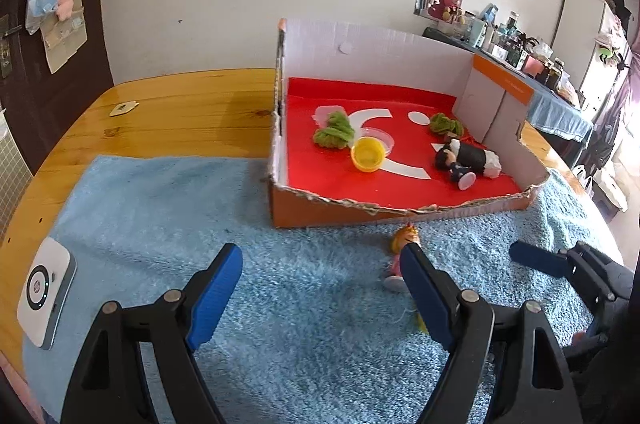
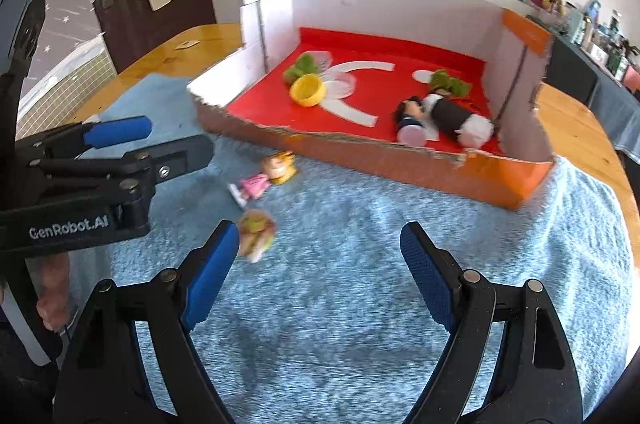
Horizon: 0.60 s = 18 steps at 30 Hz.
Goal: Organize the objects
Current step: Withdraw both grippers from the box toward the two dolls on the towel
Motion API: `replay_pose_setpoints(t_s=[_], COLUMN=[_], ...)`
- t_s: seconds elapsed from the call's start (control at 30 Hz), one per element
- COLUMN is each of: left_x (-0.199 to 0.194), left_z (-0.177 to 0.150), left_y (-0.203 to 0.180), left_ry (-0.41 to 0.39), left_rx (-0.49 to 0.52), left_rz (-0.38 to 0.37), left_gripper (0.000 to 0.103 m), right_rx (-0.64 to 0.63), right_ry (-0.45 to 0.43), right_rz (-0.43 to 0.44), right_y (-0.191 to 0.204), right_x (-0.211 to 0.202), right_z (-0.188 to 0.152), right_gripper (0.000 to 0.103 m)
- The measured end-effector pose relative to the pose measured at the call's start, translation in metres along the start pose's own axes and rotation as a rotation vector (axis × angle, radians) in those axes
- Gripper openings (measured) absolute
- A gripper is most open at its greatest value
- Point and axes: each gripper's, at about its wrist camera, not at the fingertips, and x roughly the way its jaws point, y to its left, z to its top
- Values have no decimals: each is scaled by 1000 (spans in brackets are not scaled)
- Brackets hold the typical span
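Blue towel [image 1: 160, 207] over wooden table [image 1: 168, 103]. Cardboard box [image 2: 360, 159] sits at the towel's far right, red floor inside. In it: yellow cup [image 1: 369, 153] on its side, two green yarn tufts, dark-haired figurine [image 1: 454, 161] lying beside a black-and-white roll [image 1: 480, 157].

Pink-dressed figurine [image 2: 266, 175] lies on the towel just near of the box's front wall. A second small toy [image 2: 256, 230], blurred, lies nearer.

Left gripper [image 1: 322, 288]: jaws wide, nothing between. Right gripper [image 2: 320, 266]: jaws wide, empty, blurred toy beside its left fingertip.
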Motion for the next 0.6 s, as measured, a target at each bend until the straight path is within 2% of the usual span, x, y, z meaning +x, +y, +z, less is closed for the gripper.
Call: replay_pose_setpoints(t_s=[0.27,0.47,0.6], left_x=[3,9,15], left_z=[0,-2,-2], left_y=[-1,-9,-16], left_ry=[11,26,37], left_rx=[5,29,51], left_rz=[2,-14,-24], left_gripper=[83,83,83], right_rx=[-31,71,108], right_ry=[53,13,6], right_rz=[1,-93,-96], right_y=[7,-26,-44], right_x=[20,11,8], right_z=[-4,-1,2], right_gripper=[83,83,83])
